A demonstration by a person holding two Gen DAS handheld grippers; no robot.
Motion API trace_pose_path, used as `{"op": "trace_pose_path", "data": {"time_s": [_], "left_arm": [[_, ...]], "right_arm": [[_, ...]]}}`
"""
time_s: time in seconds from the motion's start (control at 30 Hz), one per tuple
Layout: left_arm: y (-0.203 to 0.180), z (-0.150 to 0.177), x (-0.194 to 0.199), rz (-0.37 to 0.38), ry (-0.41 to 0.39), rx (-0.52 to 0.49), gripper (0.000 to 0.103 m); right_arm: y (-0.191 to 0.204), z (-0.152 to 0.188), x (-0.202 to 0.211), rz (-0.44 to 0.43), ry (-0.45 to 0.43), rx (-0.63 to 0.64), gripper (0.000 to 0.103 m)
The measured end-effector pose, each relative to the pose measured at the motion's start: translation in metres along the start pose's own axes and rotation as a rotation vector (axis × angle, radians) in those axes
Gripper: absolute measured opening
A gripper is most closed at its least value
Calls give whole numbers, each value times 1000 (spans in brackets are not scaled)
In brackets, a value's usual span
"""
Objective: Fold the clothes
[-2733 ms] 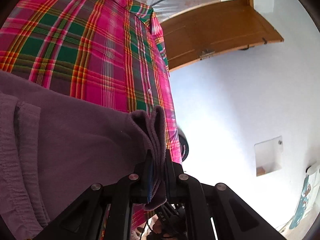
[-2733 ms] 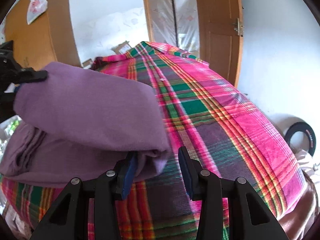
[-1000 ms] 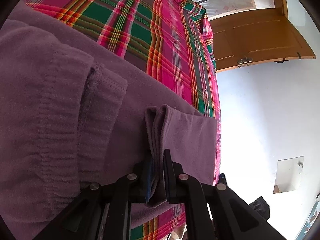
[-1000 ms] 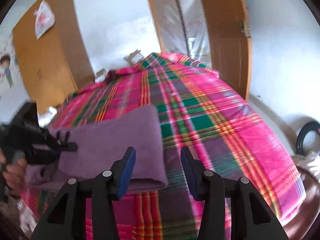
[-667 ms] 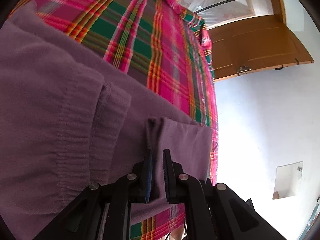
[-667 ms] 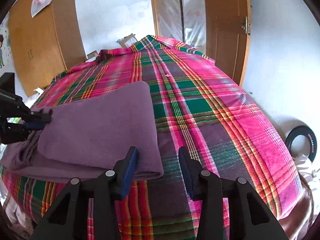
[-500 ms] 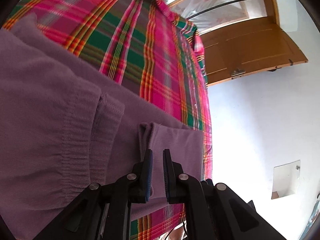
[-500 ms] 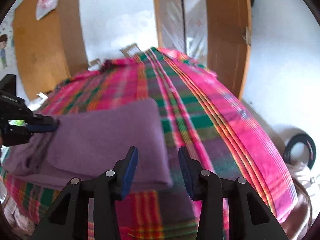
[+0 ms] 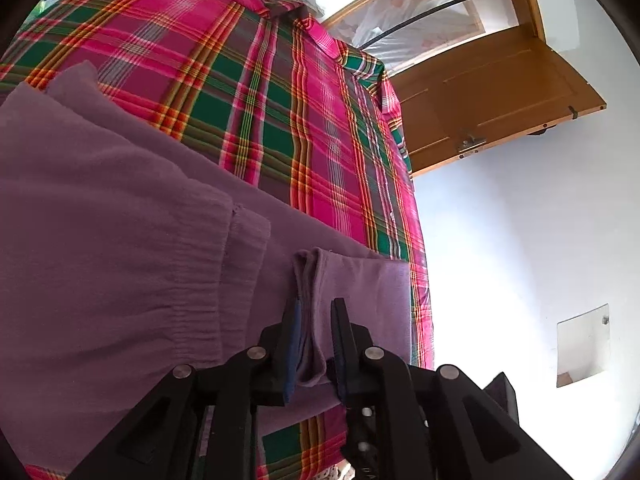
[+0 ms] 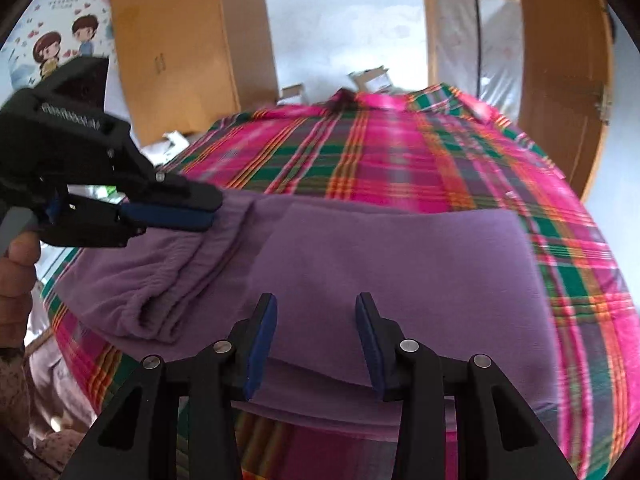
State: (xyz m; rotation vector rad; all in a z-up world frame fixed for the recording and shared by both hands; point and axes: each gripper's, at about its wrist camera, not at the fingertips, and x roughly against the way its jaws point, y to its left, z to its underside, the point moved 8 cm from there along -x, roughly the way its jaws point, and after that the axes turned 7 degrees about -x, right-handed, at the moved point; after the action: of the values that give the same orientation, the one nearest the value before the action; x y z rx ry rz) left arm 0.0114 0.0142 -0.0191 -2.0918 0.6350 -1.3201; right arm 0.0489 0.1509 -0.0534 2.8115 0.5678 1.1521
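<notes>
I see the purple garment (image 10: 384, 264), soft and fleecy with a ribbed elastic band, lying folded on the plaid bedspread (image 9: 256, 92). My left gripper (image 9: 316, 320) stands slightly parted around a fabric corner; my right gripper (image 10: 316, 320) hovers spread, empty.

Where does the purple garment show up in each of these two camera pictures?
Left wrist view: the purple garment fills the lower left, a folded corner of it between the left gripper's slightly parted jaws.
Right wrist view: it lies across the middle, just beyond the right gripper, whose jaws are wide apart.
Shared landmark: the plaid bedspread under it.
</notes>
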Motion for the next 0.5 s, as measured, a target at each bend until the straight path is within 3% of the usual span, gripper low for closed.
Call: {"op": "trace_pose_path", "data": {"time_s": [0.33, 0.43, 0.5], "left_arm": [[6, 10, 4, 2, 28, 3, 16], [4, 10, 0, 7, 35, 4, 16], [1, 9, -1, 14, 38, 1, 16]], "right_arm": [[9, -12, -11, 23, 20, 56, 42], [10, -8, -24, 7, 70, 46, 35], [10, -9, -24, 7, 61, 52, 35]]}}
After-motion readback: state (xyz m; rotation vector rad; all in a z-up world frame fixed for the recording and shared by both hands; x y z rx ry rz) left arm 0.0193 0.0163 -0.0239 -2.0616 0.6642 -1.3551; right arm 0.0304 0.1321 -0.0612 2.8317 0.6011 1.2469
